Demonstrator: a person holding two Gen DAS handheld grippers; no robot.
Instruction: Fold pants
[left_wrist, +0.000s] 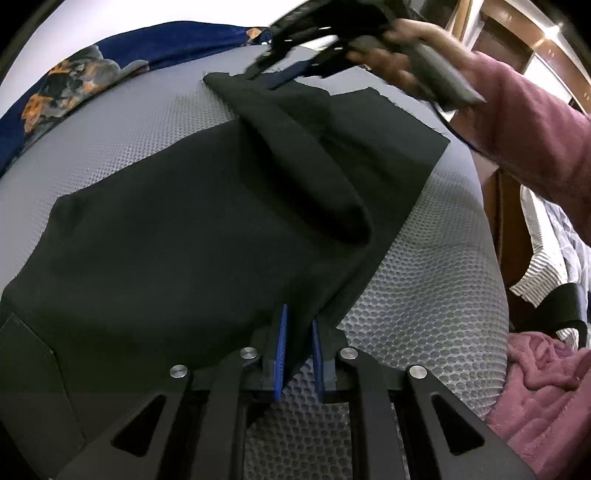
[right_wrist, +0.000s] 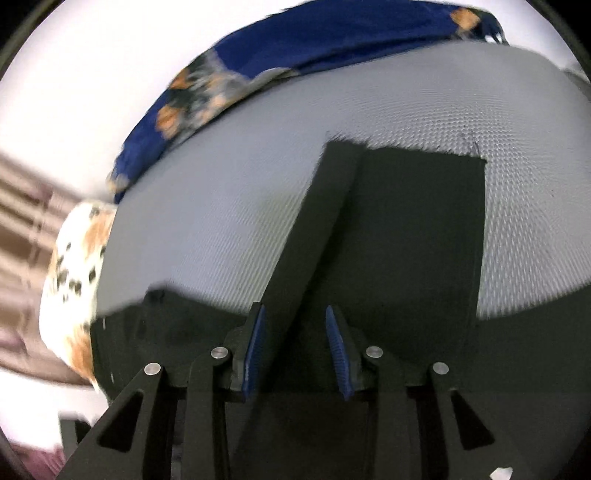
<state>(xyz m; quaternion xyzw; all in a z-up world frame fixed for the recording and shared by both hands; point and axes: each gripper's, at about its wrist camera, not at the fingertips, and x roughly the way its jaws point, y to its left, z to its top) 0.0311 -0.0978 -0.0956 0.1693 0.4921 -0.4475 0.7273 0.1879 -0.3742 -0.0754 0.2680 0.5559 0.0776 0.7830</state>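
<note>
Black pants (left_wrist: 184, 221) lie spread on a grey mesh surface (left_wrist: 424, 295), with one leg folded over in a raised ridge. My left gripper (left_wrist: 299, 350) sits at the near edge. Its blue pads stand slightly apart with the pants' edge lying loosely between them. My right gripper (left_wrist: 269, 74) is blurred at the far end of the pants, held by a hand in a pink sleeve (left_wrist: 535, 122). In the right wrist view my right gripper (right_wrist: 297, 347) hangs open over the pants (right_wrist: 406, 240) with nothing gripped, and a folded strip runs up between its fingers.
A blue flowered cloth (left_wrist: 74, 81) lies along the far edge of the surface. A white and orange spotted pillow (right_wrist: 74, 277) sits at the left in the right wrist view. At the right are a pink garment (left_wrist: 546, 369), striped fabric (left_wrist: 535, 258) and wooden furniture (left_wrist: 506, 221).
</note>
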